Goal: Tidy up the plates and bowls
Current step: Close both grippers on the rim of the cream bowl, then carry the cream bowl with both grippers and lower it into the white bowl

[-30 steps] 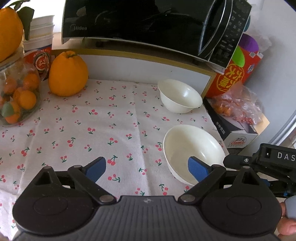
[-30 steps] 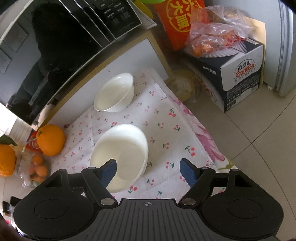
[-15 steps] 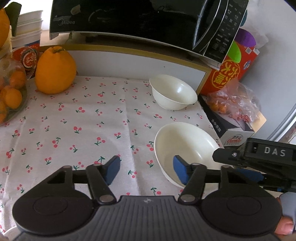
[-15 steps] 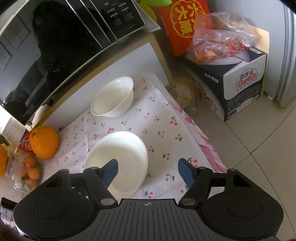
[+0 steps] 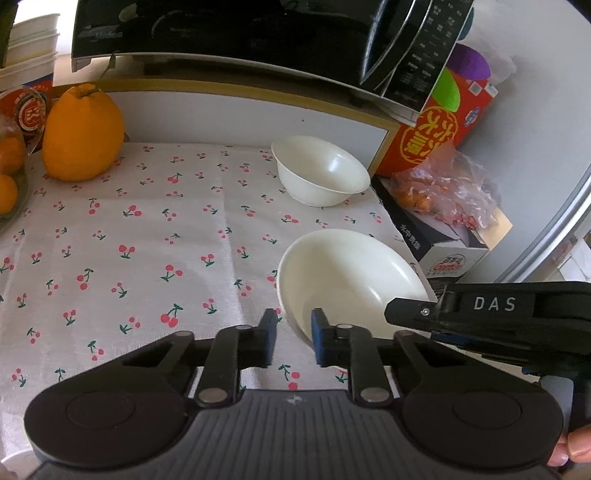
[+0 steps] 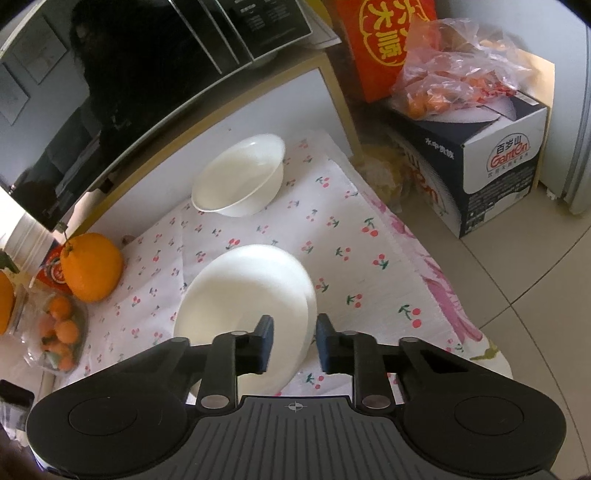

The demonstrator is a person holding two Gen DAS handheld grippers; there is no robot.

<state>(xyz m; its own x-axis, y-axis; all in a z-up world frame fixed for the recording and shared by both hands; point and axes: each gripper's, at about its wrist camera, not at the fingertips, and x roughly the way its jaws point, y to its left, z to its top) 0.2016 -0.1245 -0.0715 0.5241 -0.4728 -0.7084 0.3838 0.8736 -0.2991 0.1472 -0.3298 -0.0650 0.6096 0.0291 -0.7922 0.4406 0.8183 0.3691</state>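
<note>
Both grippers closing on the same shallow white plate [image 5: 351, 273]: left gripper [image 5: 293, 341] narrowing over the near-left rim, one blue pad outside on the cloth side, the other inside the dish; right gripper [image 6: 293, 345] narrowing over the rim on its own side, with the rim edge between its pads. Gaps already slim, but contact of pads on porcelain not clear from either view, so grip not yet certain. Plate sitting near the front right corner of the cherry-print tablecloth [image 5: 147, 240], close to the table's edge, apparently tilted a little in the right wrist view. Deeper white bowl [image 5: 319, 171] farther back, well apart from the plate, just before the white panel under the microwave [image 5: 258, 33]. For a clean step: finish both closures evenly before any lift, keep the rim seated deep between the pads rather than on the tips, then raise both sides together and level, since glazed ware probably slips under a lopsided pull. Likely worth steering inward, away from the drop to the floor and the cardboard box [image 6: 491, 173] beside it. Large orange fruit [image 5: 83, 133] far left, clear of the work.
</note>
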